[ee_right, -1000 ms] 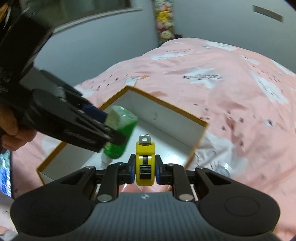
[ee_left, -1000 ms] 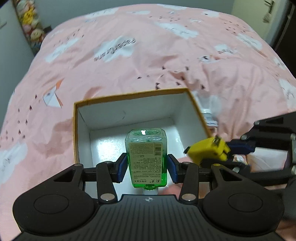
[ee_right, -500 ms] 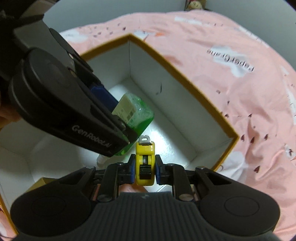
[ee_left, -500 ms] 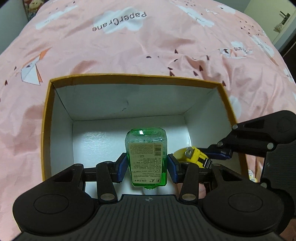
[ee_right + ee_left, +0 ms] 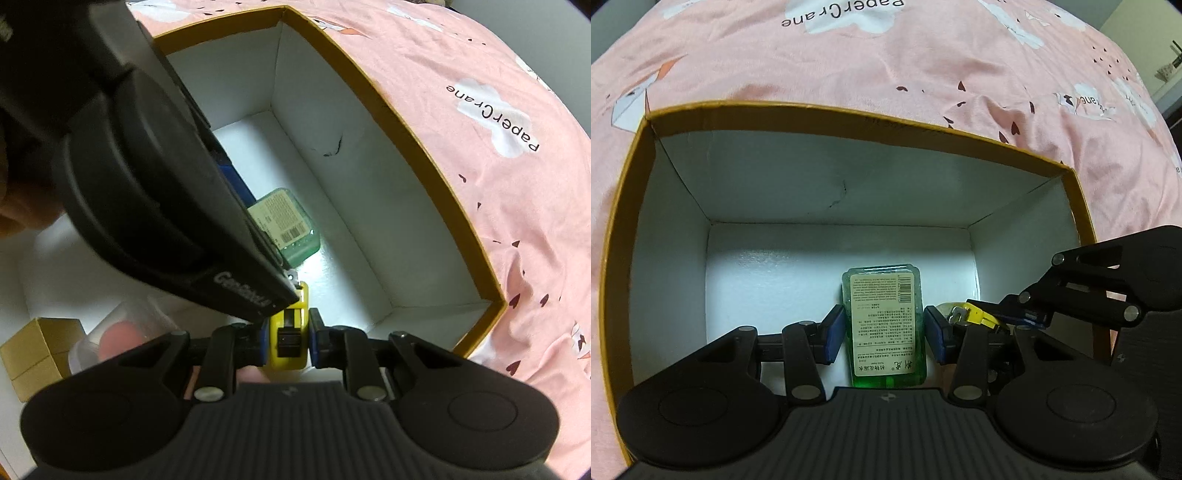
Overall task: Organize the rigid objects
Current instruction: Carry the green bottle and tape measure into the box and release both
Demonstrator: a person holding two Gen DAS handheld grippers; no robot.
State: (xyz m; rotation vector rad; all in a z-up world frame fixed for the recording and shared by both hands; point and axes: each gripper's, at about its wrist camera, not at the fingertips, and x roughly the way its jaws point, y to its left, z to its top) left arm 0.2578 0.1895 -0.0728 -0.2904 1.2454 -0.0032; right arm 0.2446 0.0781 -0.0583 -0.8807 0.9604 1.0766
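A green bottle (image 5: 884, 325) with a white label lies low in the white-lined cardboard box (image 5: 849, 114). My left gripper (image 5: 884, 330) has opened; its blue pads stand a little off the bottle's sides. The bottle also shows in the right wrist view (image 5: 286, 225), partly hidden behind the left gripper's body. My right gripper (image 5: 287, 339) is shut on a yellow tape measure (image 5: 290, 343) and holds it inside the box, just right of the bottle. The tape measure shows in the left wrist view (image 5: 971, 315) too.
The box (image 5: 424, 155) sits on a pink bedspread (image 5: 923, 55) with cloud prints. In the right wrist view a small brown carton (image 5: 40, 354) and a clear container with something pink (image 5: 114, 339) lie at the near left.
Both grippers have dropped deeper into the box. The left gripper's pads have come apart from the green bottle. The right gripper still holds the tape measure.
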